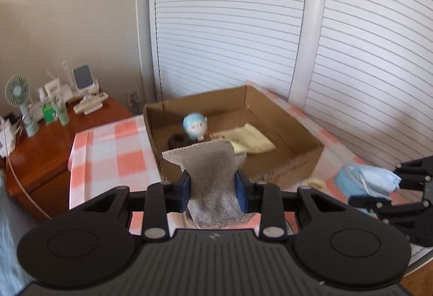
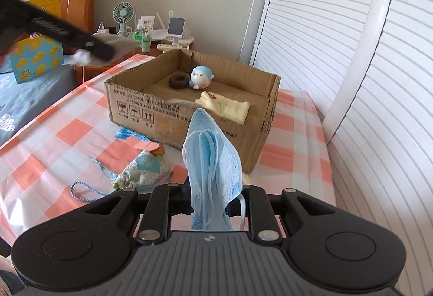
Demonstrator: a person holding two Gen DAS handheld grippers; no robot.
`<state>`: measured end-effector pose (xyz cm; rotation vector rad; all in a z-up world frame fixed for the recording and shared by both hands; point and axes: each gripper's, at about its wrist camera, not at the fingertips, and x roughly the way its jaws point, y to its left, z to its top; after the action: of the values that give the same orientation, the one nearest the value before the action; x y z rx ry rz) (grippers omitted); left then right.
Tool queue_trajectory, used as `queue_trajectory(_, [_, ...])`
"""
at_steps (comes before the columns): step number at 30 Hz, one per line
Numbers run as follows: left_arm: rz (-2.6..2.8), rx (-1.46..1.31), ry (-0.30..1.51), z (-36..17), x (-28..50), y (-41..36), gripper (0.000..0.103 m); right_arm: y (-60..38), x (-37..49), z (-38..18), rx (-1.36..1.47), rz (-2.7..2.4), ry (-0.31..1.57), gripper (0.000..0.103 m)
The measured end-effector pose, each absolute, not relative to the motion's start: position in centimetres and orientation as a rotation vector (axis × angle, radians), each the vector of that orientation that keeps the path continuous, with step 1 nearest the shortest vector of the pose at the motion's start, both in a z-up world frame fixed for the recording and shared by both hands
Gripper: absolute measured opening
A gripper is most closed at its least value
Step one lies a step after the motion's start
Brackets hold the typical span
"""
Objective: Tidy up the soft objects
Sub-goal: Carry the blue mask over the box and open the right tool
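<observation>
We clamp a grey mesh cloth (image 1: 213, 182) in the left gripper (image 1: 213, 188); the right gripper (image 2: 213, 198) pinches folded pale-blue masks (image 2: 211, 169). Ahead of both sets of fingers sits the cardboard box (image 2: 189, 117).

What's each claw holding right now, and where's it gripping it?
Left claw pinches the grey cloth across its middle. Right claw pinches the blue face mask near its lower end.
</observation>
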<state>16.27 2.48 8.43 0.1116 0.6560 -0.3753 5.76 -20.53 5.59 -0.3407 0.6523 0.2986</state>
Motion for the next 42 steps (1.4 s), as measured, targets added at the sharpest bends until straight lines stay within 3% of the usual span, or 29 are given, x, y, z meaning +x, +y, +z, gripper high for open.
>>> queue_trajectory(3, [-0.370,0.114,0.665,8.1,19.1,1.6,0.032,-20.6,6.2,6.1,-0.342,0.295,0.638,0.023])
queue_trajectory(5, [-0.369,0.125,0.662,7.6,20.5,1.0,0.040,-20.6,6.4,6.4,-0.342,0.292,0.630,0.023])
queue_trajectory(7, [-0.329,0.134,0.644,6.9,21.4,0.7,0.080,-20.6,6.7,6.6,-0.342,0.290,0.624,0.023])
queue_trajectory(8, [-0.304,0.132,0.637,6.5,21.5,0.7,0.085,-20.6,6.9,6.6,-0.342,0.289,0.621,0.023])
queue_trajectory(18, [-0.269,0.124,0.630,5.8,15.6,2.3,0.101,-20.1,8.4,7.1,-0.346,0.294,0.613,0.023])
queue_trajectory(37, [-0.165,0.016,0.700,2.7,6.6,2.8,0.101,-15.8,18.8,11.5,-0.362,0.322,0.567,0.023])
queue_trajectory(38, [-0.163,0.013,0.702,2.6,6.4,2.8,0.101,-15.5,19.8,11.4,-0.358,0.319,0.577,0.026])
queue_trajectory(40, [-0.163,0.007,0.710,2.3,6.1,2.8,0.101,-15.2,21.3,11.1,-0.351,0.313,0.598,0.042])
queue_trajectory(42, [-0.173,0.010,0.715,2.2,5.9,2.7,0.101,-15.1,22.3,10.4,-0.333,0.275,0.599,0.090])
